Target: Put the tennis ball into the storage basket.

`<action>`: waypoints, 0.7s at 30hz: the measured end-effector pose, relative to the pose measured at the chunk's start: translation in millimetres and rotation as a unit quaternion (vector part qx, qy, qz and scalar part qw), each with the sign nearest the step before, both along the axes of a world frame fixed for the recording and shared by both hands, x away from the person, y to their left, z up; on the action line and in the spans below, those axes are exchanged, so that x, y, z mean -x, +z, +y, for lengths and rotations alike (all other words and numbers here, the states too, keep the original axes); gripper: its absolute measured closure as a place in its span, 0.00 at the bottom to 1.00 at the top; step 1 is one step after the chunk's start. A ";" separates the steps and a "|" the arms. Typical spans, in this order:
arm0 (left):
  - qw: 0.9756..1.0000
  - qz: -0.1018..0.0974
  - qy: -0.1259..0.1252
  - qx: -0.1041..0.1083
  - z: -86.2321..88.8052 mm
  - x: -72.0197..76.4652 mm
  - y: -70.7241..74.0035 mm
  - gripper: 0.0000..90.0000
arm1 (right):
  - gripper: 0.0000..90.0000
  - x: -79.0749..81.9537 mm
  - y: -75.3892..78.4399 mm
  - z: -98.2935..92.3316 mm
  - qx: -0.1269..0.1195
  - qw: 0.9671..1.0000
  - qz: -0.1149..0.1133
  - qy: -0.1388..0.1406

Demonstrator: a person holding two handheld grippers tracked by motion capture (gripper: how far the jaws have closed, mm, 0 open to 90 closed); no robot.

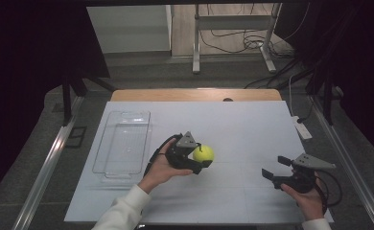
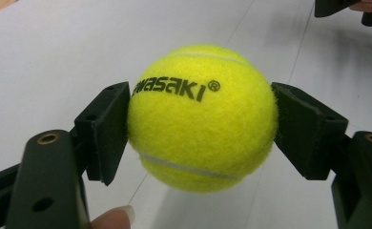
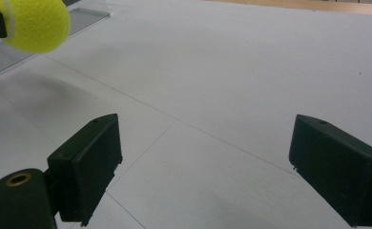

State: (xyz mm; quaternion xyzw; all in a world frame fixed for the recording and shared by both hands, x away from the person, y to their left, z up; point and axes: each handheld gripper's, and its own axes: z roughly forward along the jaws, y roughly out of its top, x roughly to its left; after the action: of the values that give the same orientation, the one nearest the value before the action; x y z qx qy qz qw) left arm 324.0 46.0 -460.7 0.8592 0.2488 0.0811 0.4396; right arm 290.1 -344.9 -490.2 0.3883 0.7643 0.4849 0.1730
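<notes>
Ball [image 2: 202, 117] clamped by left gripper [image 2: 201, 124], above table [image 1: 242, 129].

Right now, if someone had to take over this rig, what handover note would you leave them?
Left gripper: shut on the tennis ball, pads pressing both sides, ball lifted off the white table near its middle.
Right gripper: open, nothing between its jaws, held low over the table at the right.
Clear tray: on the table to the left of the ball, nothing in it.
Done: ball picked up and firmly held.
Left: probably carry the ball left and set it in the tray, then release; that is a guess from the layout.
</notes>
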 end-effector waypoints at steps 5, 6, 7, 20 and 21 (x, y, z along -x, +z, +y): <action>1.000 -0.004 0.005 0.006 5.7 1.4 1.4 0.29 | 0.12 0.1 -0.3 0.6 0.000 1.000 0.000 0.000; 1.000 -0.004 0.005 0.006 5.7 1.4 1.4 0.29 | 0.12 0.1 -0.3 0.6 0.000 1.000 0.000 0.000; 1.000 -0.004 0.009 0.007 7.4 1.6 1.3 0.29 | 0.12 0.1 -0.3 0.6 0.000 1.000 0.001 0.000; 0.999 -0.007 0.029 0.013 23.4 2.9 1.7 0.29 | 0.12 0.8 -0.7 1.0 0.001 1.000 0.000 0.001; 0.999 -0.006 0.029 0.012 24.3 3.0 1.5 0.29 | 0.12 1.0 -0.7 1.1 0.001 1.000 0.000 0.001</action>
State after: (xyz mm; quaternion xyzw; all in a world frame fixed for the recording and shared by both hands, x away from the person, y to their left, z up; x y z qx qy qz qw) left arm 320.9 70.3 -459.2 0.8457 0.2717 0.0960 0.4493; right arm 289.1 -343.8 -490.9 0.3874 0.7650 0.4845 0.1731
